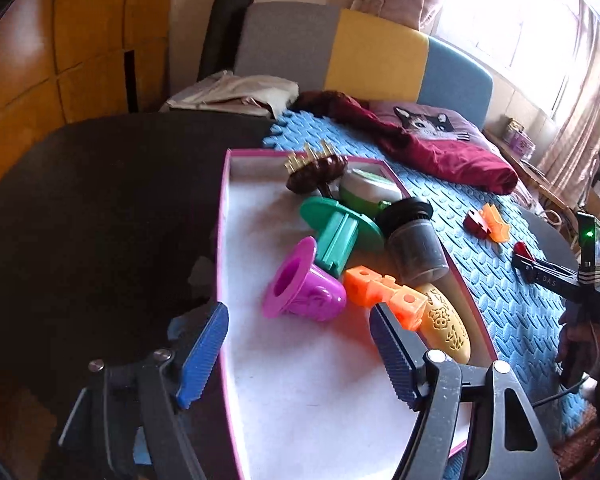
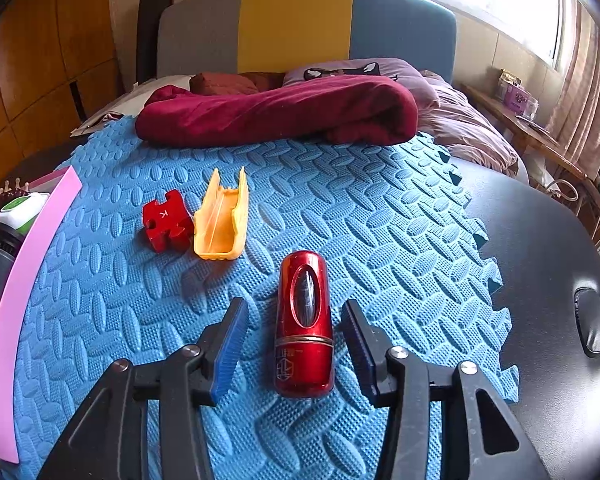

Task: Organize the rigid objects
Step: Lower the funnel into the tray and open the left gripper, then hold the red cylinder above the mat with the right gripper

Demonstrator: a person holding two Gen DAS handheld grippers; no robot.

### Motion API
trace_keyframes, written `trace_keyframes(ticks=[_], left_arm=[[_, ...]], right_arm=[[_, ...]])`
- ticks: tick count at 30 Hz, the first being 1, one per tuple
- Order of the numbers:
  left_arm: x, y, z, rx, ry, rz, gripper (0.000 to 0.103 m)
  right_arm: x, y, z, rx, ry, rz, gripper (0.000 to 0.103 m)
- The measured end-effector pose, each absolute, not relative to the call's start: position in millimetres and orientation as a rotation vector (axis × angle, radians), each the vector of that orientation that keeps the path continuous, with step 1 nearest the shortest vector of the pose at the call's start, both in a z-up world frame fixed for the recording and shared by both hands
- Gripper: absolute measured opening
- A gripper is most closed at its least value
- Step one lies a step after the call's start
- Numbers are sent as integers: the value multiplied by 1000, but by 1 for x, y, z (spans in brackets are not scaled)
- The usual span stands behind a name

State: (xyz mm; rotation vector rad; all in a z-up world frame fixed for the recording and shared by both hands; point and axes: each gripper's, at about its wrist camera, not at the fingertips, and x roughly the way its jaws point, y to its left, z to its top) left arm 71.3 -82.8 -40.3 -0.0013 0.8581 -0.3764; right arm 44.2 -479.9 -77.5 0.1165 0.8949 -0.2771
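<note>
One glossy red canister (image 2: 305, 326) lies on blue mat (image 2: 380, 216).

Blue woven-pattern mat (image 2: 340, 208), glossy red case (image 2: 305, 320), pink-rimmed box (image 1: 222, 216).

One pink box (image 1: 225, 216) that held seven objects, three loose objects on one blue foam mat (image 2: 340, 208): red puzzle piece (image 2: 166, 220), orange tray (image 2: 220, 222), red canister (image 2: 305, 320).

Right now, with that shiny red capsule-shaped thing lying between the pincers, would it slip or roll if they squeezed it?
The red capsule looks glossy and hard, so the ribbed pads of the right gripper may slip a little. Its rounded body would probably roll sideways if nudged, though the bumpy blue foam mat should slow it. It looks stiff, not squashy.
</note>
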Motion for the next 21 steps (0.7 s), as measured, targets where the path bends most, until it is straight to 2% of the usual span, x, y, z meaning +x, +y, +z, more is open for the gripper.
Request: trace_keyframes(ticks=[3, 5, 7, 13, 21], left_arm=[[65, -83, -33, 18, 830, -357, 74], [60, -82, -29, 29, 808, -346, 75], [56, -80, -25, 28, 798, -345, 76], [51, -80, -24, 37, 804, -336, 76], [47, -80, -30, 46, 818, -323, 76]], right_arm=[[44, -485, -78, 136, 898, -296, 61], [43, -490, -79, 163, 904, -314, 71], [43, -493, -80, 176, 905, -322, 75], [43, -495, -81, 183, 908, -339, 82], [44, -489, -79, 135, 905, -359, 82]])
